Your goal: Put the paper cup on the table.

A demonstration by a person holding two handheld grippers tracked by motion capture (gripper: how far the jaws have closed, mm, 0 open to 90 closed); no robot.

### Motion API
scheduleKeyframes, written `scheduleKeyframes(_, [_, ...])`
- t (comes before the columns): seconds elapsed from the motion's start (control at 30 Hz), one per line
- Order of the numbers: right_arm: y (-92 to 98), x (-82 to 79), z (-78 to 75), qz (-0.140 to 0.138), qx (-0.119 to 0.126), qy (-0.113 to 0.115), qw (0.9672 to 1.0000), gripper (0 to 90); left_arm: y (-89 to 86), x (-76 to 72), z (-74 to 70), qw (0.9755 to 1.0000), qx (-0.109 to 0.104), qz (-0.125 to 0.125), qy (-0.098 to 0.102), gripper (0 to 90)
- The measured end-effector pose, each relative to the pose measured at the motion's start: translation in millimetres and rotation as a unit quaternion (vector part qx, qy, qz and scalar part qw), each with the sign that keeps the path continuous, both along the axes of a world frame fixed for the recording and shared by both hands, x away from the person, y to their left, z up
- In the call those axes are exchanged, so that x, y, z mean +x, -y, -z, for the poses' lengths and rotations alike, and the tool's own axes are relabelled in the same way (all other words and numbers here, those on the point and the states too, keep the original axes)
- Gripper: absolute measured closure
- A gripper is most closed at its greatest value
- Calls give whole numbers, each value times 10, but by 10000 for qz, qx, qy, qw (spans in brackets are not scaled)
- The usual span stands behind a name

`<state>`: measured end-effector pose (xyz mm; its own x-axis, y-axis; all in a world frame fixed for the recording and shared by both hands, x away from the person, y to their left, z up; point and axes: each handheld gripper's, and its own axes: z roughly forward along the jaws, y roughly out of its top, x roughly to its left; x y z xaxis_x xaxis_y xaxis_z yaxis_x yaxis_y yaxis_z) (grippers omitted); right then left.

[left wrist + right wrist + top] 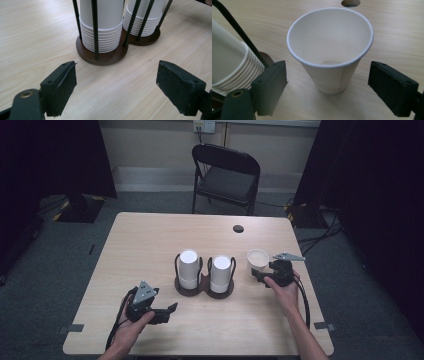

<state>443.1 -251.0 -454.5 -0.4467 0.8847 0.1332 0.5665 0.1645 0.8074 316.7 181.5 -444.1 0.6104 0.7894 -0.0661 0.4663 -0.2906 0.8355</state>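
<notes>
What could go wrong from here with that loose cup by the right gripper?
1. The single paper cup stands empty and upright between the right gripper's open jaws; an off-centre nudge could likely tip it.
2. Squeezing hard may crush its thin wall.
3. The cup holder with its stacked cups sits close beside one jaw, so a sideways swing could knock it.

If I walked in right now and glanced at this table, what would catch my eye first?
Probably the two white stacks of upside-down paper cups standing in a dark wire holder at the middle of the table. Just right of them a single paper cup stands upright and empty, with the right gripper beside it, jaws open on either side without touching. The left gripper rests open near the front edge.
</notes>
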Motion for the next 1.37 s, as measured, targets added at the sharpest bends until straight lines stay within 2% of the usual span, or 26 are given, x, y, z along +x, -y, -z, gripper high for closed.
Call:
scheduleKeyframes(0.17, [45, -116, -52, 42, -53, 91, 9999, 151, -21, 11, 5, 10000, -32, -18, -22, 163])
scheduleKeyframes(0.3, [97, -219, -102, 37, -22, 108, 9999, 151, -13, 13, 15, 10000, -33, -8, -42, 164])
scheduleKeyframes(0.4, [119, -298, -151, 44, 57, 216, 9997, 162, -6, 8, 16, 10000, -32, -7, -51, 164])
scheduleKeyframes(0.57, [80, -486, -266, -80, 102, 404, 9991, 165, -15, 5, 15, 10000, -15, -74, -55, 162])
scheduleKeyframes(0.8, [-3, -710, -338, -109, 179, 325, 9993, 165, -36, 3, 13, 9998, -31, -175, -79, 160])
scheduleKeyframes(0.9, [-54, -855, -349, -214, 224, 398, 9987, 177, -38, 13, 20, 9998, -38, -196, -76, 161])
scheduleKeyframes(1.0, [-108, -989, -344, -316, 157, 398, 9986, 183, -47, 19, 25, 9998, 8, -201, -84, 161])
scheduleKeyframes(1.13, [-142, -1119, -265, -379, 182, 374, 9984, 185, -85, 5, 4, 9990, -114, -425, 44, 164])
scheduleKeyframes(1.23, [-152, -1152, -120, -397, 78, 221, 9989, 187, -125, 14, 10, 9980, -220, -583, 32, 160])
scheduleKeyframes(1.33, [-148, -1149, -93, -359, 10, 227, 9991, 186, -145, 25, 26, 9980, -212, -594, -3, 160])
scheduleKeyframes(1.37, [-136, -1136, -94, -363, 75, 204, 9991, 186, -144, 27, 31, 9979, -206, -606, -12, 160])
